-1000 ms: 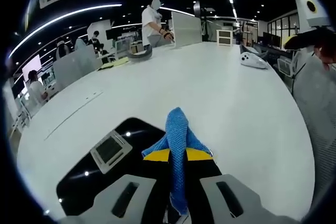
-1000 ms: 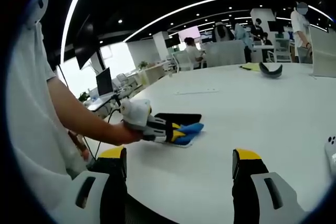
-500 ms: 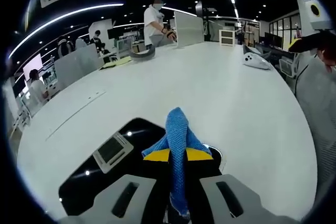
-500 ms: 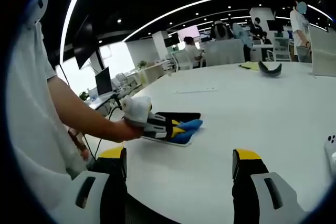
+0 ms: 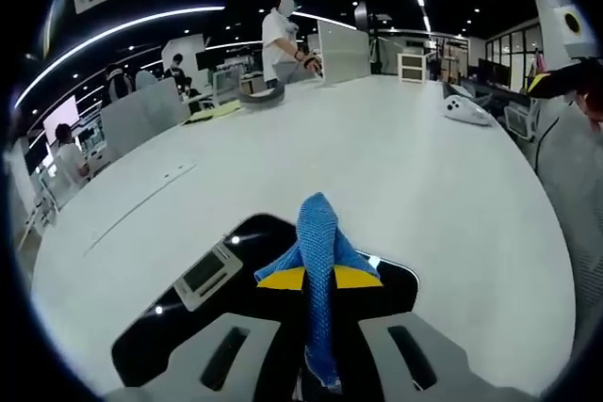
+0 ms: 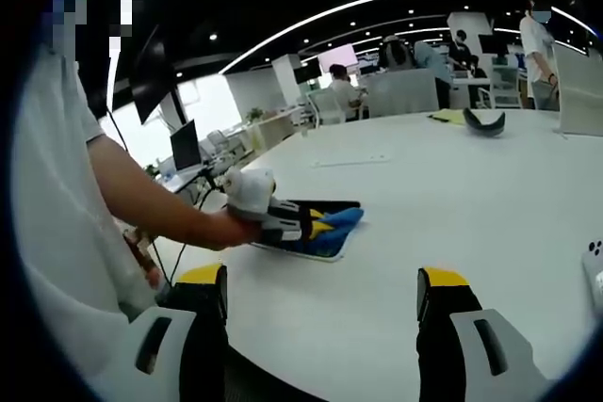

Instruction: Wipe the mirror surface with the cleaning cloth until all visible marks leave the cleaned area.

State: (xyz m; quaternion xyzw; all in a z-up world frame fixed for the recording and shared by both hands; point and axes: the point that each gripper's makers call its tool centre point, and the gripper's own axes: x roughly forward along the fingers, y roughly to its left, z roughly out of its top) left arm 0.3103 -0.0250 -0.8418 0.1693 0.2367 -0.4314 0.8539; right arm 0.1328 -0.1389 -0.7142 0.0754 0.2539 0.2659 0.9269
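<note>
In the left gripper view, the left gripper has its yellow-tipped jaws closed tight on a blue cloth, which stands up between them in a folded ridge and also trails down between the jaw bases. Under the cloth and jaws lies the mirror, a flat dark glossy panel resting on the white table; it reflects ceiling lights and a ceiling vent, and the jaw tips sit over its far edge. In the right gripper view, the same left gripper is seen from the side in the person's hand, with the cloth pressed down on the mirror near the table's near-left edge. The right gripper hovers well apart from the mirror, its two yellow-tipped jaws spread wide with nothing between them, only bare table behind. Further along the table lie a dark curved object beside a yellow sheet, and a white device near the right side in the left gripper view. A person stands at the far end of the table by a grey partition.
</note>
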